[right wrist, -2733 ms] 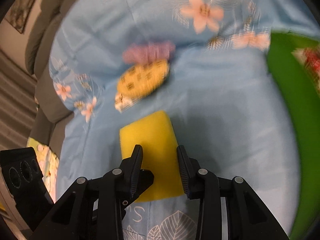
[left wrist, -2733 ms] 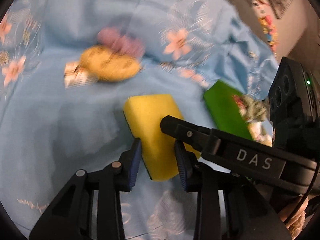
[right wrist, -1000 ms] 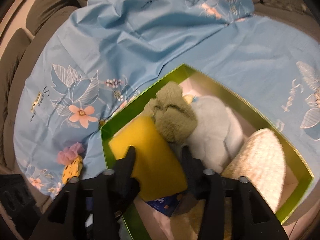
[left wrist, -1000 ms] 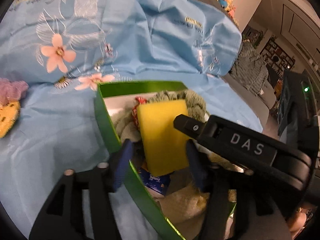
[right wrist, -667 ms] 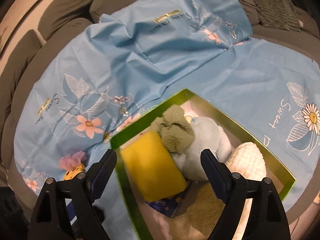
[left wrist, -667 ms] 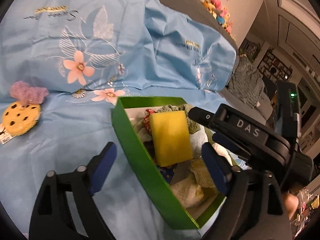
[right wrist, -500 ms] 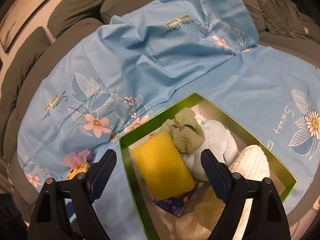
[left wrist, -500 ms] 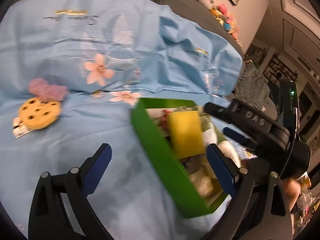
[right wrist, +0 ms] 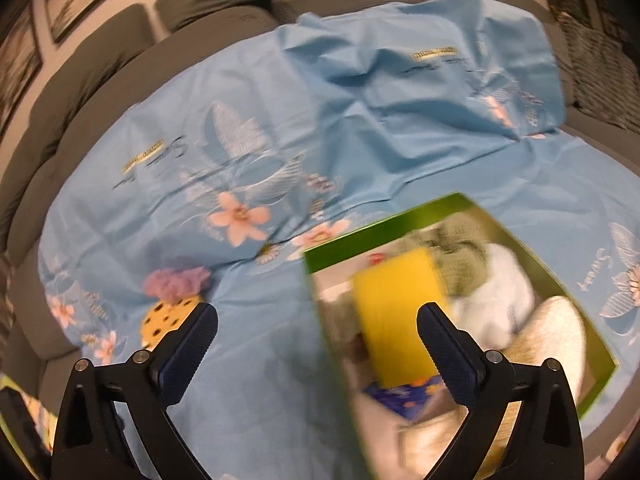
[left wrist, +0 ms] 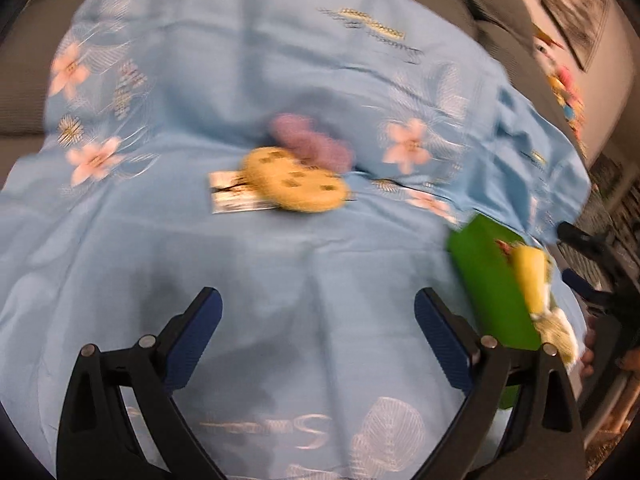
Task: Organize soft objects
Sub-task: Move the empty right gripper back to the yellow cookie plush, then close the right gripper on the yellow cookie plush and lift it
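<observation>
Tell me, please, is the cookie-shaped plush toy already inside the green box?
No, the cookie plush lies on the blue cloth beside a purple toy, well apart from the green box.

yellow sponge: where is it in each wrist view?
Left wrist: yellow sponge at the far right edge, inside the green box.
Right wrist: yellow sponge right of centre, in the same box, above the right-hand finger.
Shared landmark: cookie toy on the blue sheet.
</observation>
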Demonstrator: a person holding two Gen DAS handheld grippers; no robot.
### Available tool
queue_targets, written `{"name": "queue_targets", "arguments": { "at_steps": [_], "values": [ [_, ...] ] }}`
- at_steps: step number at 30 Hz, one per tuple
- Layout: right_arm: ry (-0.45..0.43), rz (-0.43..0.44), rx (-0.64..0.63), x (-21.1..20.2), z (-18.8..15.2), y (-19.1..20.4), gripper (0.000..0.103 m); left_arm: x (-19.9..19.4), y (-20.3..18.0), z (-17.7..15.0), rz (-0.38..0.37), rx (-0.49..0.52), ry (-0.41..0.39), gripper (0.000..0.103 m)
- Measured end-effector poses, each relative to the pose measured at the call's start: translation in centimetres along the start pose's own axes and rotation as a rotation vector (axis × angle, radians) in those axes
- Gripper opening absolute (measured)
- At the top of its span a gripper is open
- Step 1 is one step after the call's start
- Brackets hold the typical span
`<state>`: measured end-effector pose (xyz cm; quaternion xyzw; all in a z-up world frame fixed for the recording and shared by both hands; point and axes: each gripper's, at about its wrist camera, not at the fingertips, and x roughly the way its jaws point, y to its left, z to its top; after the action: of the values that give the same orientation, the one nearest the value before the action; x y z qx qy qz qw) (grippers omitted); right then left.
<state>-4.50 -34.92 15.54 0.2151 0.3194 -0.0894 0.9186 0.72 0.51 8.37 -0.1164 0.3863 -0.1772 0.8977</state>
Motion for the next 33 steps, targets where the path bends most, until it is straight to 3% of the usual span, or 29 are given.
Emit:
{"name": "queue_targets", "arguments": {
  "at_steps": [5, 13, 15, 19, 22, 24, 27, 33],
  "values": [
    [0.065, 0.153, -0.047, 2.1, -1.7, 3.9, 0.1, 0.6, 3.8, 0.4, 0.124, -0.112, 0.011, 0.096],
    [0.253, 0.307, -0.06, 10.1, -4.2, 11.0, 0.1, 0.1, 6.0, 1.4, 0.202, -0.157, -0.004, 0.096],
    [0.294, 0.335, -0.075, 13.0, -4.5, 12.9, 0.093, 0.0, 6.4, 1.6, 0.175, -0.179, -0.004, 0.096],
    [0.372, 0.309, -0.007, 18.4, -5.0, 15.1, 0.087, -0.1, 6.9, 1.9, 0.157, -0.207, -0.002, 0.096],
    [0.398, 0.272, 0.035, 21.2, -5.4, 15.7, 0.072, -0.3, 7.1, 2.2, 0.172, -0.206, -0.007, 0.096],
    [0.425, 0.253, 0.071, 22.1, -5.8, 15.6, 0.046, -0.5, 7.3, 2.4, 0.168, -0.212, -0.013, 0.096],
    [0.409, 0.275, 0.072, 21.7, -6.1, 15.4, 0.028, -0.8, 7.6, 2.5, 0.154, -0.233, -0.019, 0.096],
    [0.335, 0.312, -0.013, 16.2, -5.3, 15.3, 0.021, -0.9, 7.4, 2.5, 0.16, -0.23, -0.018, 0.096]
  ]
}}
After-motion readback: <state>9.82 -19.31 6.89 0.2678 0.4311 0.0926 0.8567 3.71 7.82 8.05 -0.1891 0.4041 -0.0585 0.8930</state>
